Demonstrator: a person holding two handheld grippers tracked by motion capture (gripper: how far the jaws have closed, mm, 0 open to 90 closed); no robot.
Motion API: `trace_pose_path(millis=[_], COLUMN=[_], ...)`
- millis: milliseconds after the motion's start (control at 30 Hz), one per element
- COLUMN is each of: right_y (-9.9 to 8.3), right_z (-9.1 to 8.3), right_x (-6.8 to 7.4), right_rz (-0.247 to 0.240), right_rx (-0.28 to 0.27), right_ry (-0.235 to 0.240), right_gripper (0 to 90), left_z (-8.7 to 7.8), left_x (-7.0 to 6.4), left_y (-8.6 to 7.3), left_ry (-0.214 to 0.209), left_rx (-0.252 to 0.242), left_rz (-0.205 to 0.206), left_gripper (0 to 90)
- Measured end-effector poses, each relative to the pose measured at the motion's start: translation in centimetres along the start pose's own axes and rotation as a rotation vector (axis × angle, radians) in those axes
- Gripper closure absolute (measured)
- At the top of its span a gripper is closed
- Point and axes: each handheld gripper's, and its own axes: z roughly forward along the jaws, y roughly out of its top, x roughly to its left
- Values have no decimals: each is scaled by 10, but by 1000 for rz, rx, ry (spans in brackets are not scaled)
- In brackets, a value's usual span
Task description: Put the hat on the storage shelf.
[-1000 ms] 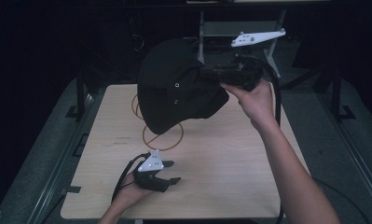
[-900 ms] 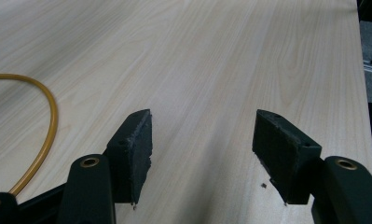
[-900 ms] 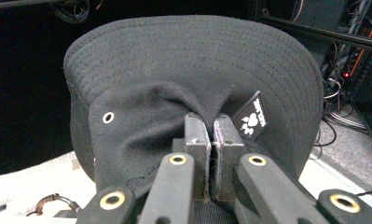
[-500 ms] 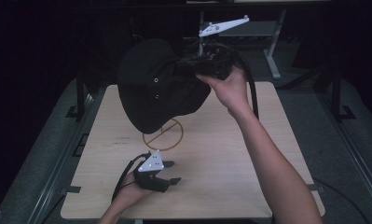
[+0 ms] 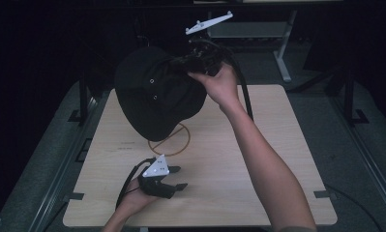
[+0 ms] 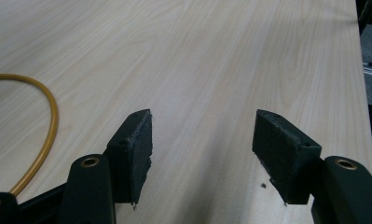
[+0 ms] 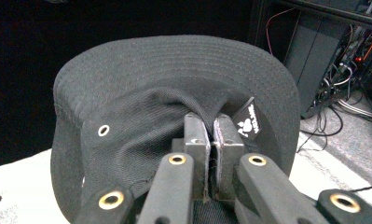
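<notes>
Right gripper point(image 5: 181, 62) is raised above the far edge of the wooden table point(image 5: 277, 145), its jaws clenched on a fold of fabric at the crown of a black bucket hat point(image 5: 156, 96). In the right gripper view the two pads point(image 7: 195, 135) sit pressed together with cloth pinched between them; brim arches above, a metal eyelet point(image 7: 103, 129) to the left, a small woven label point(image 7: 249, 120) to the right.

Hat hangs clear of the table, off to the left of the right hand point(image 5: 222, 84), drooping toward the table's far-left part. Its low edge hangs over an orange ring point(image 5: 173, 140) marked near the table's centre.

Left gripper point(image 5: 173, 180) rests low by the near edge, left of centre, jaws spread wide and holding nothing; the left gripper view shows bare wood between the pads point(image 6: 137, 144) and an arc of the ring at the left.

Judgement: the hat hangs beyond the left gripper and above it; the ring lies between. The right hand alone carries it, so any lowering falls to that arm.
</notes>
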Motion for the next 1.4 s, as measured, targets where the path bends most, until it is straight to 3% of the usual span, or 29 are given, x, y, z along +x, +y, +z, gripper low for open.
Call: trace_pose_path(millis=[267,400,500,667,767,867,967,1000,1100,1400], right_y=[9,11,13,13,13,13,13,14,11,-5], right_z=[18,28,38,52,64,71,81,83,87,75], right_x=[0,3,8,11,15,18,20,23,27,11], right_rz=[3,23,0,4,-38,-24,-6,16,-9,32], right_rx=[31,32,54,82,120,133,130,130,168,146], right_ry=[-5,18,13,7,-5,-6,9,26,20,46], right_gripper=[860,858,856,854,850,846,787,711,632,558], left_z=[1,1,2,3,4,5,7,7,7,5], left_x=[-1,-1,-2,-3,-2,-3,-4,-5,-7,-4], left_y=[0,0,0,1,0,1,1,1,2,1], left_ry=[-14,-17,-17,-23,-28,-31,-36,-36,-41,-30], left_rx=[11,6,8,14,14,12,13,15,18,12], left_rz=[8,1,5,10,8,10,16,11,21,6], left_gripper=[381,381,381,381,381,381,381,381,381,378])
